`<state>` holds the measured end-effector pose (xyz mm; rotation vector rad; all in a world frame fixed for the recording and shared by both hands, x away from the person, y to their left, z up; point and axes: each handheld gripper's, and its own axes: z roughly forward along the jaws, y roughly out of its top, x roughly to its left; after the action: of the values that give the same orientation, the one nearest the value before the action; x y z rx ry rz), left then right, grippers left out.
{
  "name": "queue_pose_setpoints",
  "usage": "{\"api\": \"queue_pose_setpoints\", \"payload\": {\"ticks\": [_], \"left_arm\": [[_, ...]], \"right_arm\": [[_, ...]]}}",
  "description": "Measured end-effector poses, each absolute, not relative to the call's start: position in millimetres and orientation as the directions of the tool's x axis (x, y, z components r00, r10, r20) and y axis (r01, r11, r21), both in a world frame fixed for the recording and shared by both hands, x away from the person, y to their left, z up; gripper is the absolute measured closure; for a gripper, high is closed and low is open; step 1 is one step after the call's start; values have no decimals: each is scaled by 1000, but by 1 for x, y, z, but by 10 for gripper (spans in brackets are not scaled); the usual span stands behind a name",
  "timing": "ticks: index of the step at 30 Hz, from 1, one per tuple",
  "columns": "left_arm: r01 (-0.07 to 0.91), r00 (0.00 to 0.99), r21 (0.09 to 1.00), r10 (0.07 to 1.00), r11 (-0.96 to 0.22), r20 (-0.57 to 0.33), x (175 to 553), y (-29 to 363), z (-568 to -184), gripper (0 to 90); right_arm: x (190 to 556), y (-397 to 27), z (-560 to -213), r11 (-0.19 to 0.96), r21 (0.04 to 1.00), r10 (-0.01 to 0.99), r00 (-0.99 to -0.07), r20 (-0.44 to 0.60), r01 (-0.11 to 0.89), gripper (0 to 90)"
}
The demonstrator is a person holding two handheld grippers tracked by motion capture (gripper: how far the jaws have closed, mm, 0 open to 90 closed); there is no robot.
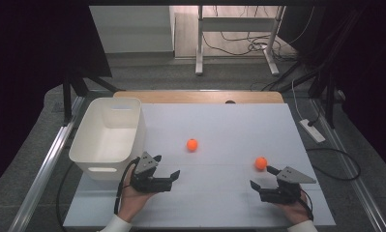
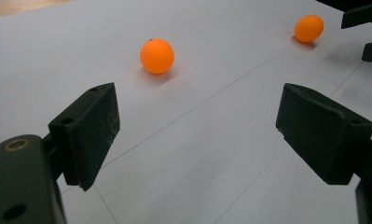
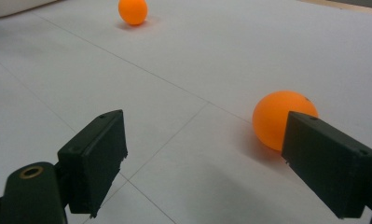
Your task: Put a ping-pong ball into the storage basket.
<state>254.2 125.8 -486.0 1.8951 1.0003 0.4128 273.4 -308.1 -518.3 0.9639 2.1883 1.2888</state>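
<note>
My right hand-held gripper [image 1: 264, 177] sits low over the white counter [image 1: 219, 125] with its jaws spread wide and nothing between them. In the right gripper view one orange ball [image 3: 282, 119] lies just beyond the tip of the jaw on that view's right, partly hidden behind it; I cannot tell whether the two touch. From above, the same ball [image 1: 261, 163] rests just ahead of that gripper.

My left hand-held gripper [image 1: 165, 166] is also spread and empty, held near the front of the counter. The second orange ball [image 1: 192, 144] lies ahead of it and well apart, near the middle of the counter; in the left gripper view it [image 2: 156, 56] sits beyond the open jaws.

A white bin [image 1: 108, 137] stands at the counter's left edge, just beside my left hand [image 1: 135, 200].
</note>
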Motion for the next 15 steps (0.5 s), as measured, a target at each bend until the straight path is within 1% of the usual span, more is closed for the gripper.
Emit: {"api": "queue_pose_setpoints", "payload": {"ticks": [8, 15], "left_arm": [[472, 615, 844, 781, -253, -110, 260, 122, -481, 146], [466, 624, 844, 775, -264, -102, 268, 116, -476, 146]], "right_arm": [[272, -308, -517, 329, 883, 745, -667, -24, 335, 143], [273, -309, -518, 330, 878, 746, -666, -19, 345, 143]]}}
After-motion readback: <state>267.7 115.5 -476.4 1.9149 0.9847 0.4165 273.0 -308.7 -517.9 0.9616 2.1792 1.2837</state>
